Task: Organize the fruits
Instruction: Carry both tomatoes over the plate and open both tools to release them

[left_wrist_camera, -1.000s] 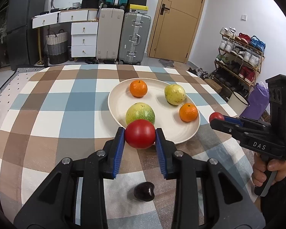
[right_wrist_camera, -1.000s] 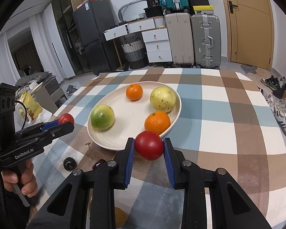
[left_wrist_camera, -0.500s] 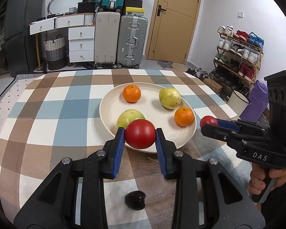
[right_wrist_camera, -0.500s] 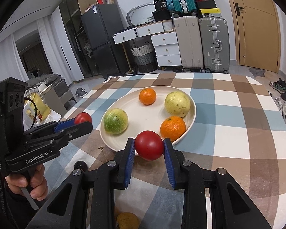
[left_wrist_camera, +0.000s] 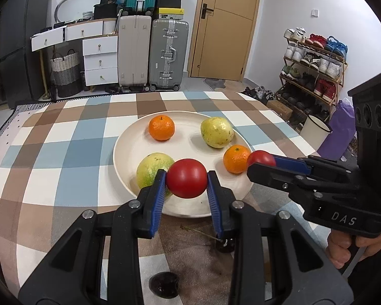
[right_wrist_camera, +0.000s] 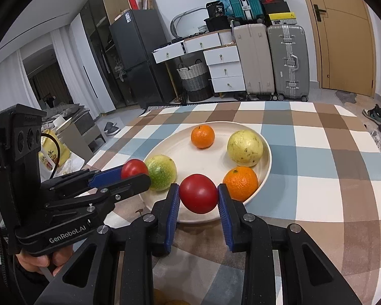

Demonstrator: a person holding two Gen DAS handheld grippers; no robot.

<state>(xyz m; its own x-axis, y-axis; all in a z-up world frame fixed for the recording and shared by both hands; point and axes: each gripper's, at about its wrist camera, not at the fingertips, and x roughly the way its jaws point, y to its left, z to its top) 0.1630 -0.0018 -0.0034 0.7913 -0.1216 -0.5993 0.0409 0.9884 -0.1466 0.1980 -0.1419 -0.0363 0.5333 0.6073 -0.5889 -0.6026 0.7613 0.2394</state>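
Note:
A cream plate (left_wrist_camera: 190, 142) (right_wrist_camera: 213, 157) on the checked tablecloth holds two oranges (left_wrist_camera: 161, 127) (left_wrist_camera: 236, 158), a yellow fruit (left_wrist_camera: 216, 132) and a green fruit (left_wrist_camera: 153, 167). My left gripper (left_wrist_camera: 186, 183) is shut on a red tomato (left_wrist_camera: 186, 181) above the plate's near rim; it also shows in the right wrist view (right_wrist_camera: 134, 175). My right gripper (right_wrist_camera: 198, 195) is shut on a second red tomato (right_wrist_camera: 198, 193) over the plate's near edge; it also shows in the left wrist view (left_wrist_camera: 260, 161), beside the right orange.
Dark fruits (left_wrist_camera: 163, 284) (left_wrist_camera: 224, 244) and a thin stem (left_wrist_camera: 198, 231) lie on the cloth near me. An orange-yellow fruit (right_wrist_camera: 162, 297) sits under the right gripper. Suitcases (left_wrist_camera: 149, 53), drawers and a shoe rack (left_wrist_camera: 315, 66) stand beyond the table.
Both grippers have moved forward toward the plate with their tomatoes held; the plate and its fruits look closer, and the right gripper's tomato now sits beside the right orange.

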